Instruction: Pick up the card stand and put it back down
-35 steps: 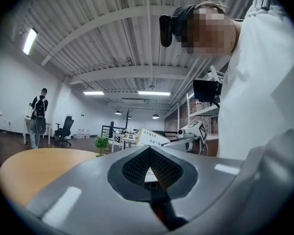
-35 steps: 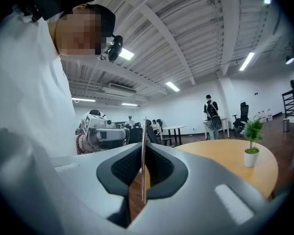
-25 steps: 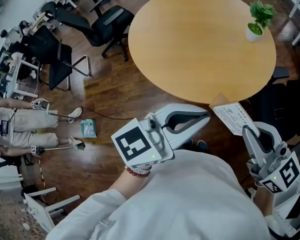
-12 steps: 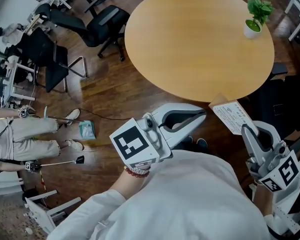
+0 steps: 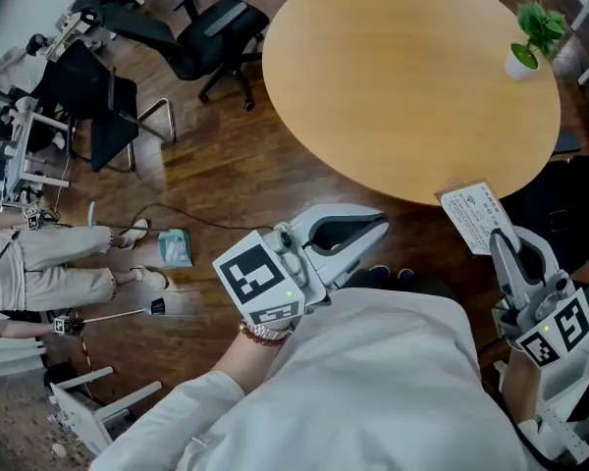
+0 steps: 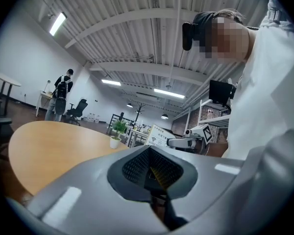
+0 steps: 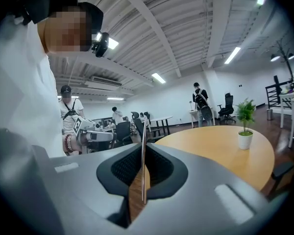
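Note:
The card stand (image 5: 479,216), a white printed card in a wooden base, hangs in the air just off the near edge of the round wooden table (image 5: 412,77). My right gripper (image 5: 499,241) is shut on it from below. In the right gripper view the card (image 7: 143,146) shows edge-on between the pressed pads, with its wooden base (image 7: 135,199) lower down. My left gripper (image 5: 379,224) is shut and empty, held near my chest left of the card. From the left gripper view (image 6: 149,166) the card stand (image 6: 159,135) is visible beyond the table edge.
A small potted plant (image 5: 526,52) stands at the table's far right. Black office chairs (image 5: 211,32) sit on the wood floor to the left of the table. A person (image 5: 39,263) stands at the far left, and a cable (image 5: 196,219) lies on the floor.
The head view has shifted, so table and card sit further right in frame. The left gripper has drawn back slightly towards me. The right gripper still holds the card stand.

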Action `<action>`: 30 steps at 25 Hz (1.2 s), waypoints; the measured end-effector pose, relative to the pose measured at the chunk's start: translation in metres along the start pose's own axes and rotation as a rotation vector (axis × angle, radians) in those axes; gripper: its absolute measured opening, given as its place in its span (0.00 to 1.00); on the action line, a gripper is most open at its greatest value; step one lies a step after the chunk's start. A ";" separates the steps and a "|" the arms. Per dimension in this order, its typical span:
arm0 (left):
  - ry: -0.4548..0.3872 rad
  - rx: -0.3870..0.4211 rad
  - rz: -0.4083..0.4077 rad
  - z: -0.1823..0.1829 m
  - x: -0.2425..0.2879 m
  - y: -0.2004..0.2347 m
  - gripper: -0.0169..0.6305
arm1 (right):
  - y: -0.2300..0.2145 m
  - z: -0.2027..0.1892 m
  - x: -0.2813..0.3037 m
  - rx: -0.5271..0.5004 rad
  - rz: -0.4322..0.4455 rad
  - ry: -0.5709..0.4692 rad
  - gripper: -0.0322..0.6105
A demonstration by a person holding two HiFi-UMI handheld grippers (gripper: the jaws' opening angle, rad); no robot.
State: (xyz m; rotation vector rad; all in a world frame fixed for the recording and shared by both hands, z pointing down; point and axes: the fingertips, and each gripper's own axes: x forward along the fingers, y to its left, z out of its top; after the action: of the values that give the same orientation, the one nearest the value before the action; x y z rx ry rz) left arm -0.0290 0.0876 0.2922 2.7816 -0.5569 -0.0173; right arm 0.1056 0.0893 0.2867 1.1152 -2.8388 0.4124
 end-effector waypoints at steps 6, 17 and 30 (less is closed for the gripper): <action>-0.022 -0.001 0.006 -0.007 -0.014 0.010 0.01 | -0.004 -0.009 0.006 0.010 -0.019 0.016 0.08; -0.059 -0.028 0.137 0.029 0.015 0.078 0.01 | -0.141 -0.005 0.101 0.005 0.040 0.138 0.09; -0.082 -0.104 0.268 0.065 0.064 0.152 0.01 | -0.336 -0.075 0.255 0.048 0.055 0.249 0.09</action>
State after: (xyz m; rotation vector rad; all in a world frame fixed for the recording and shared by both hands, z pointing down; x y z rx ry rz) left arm -0.0310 -0.0891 0.2783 2.5939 -0.9178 -0.0997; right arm 0.1420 -0.2942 0.4734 0.9219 -2.6586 0.5812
